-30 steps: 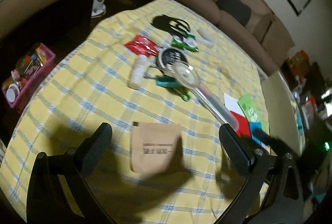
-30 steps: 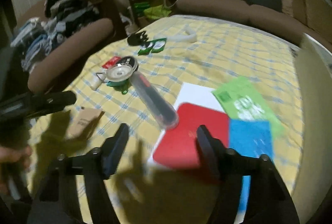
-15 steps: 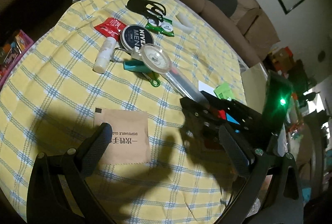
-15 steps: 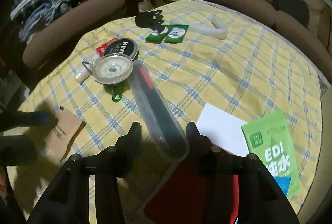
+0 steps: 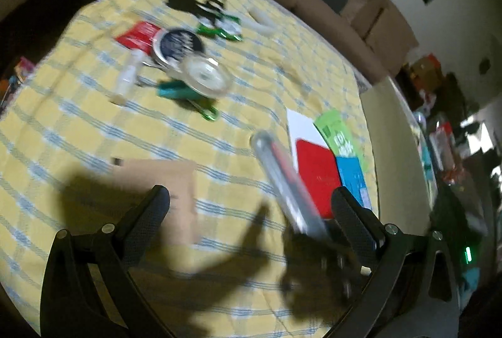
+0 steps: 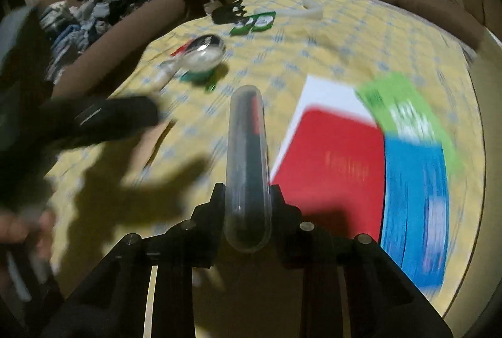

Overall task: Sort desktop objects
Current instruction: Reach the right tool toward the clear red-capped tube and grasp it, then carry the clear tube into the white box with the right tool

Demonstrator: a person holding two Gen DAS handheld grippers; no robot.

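Right gripper just closing, now clamped on near end of clear tube; tube lifted off cloth, far end pointing ahead. Left gripper wide open, empty, over brown packet. Advice: keep squeeze firm, since round plastic likely slips; keep tube level; carry clear of red card; lower fully before release.
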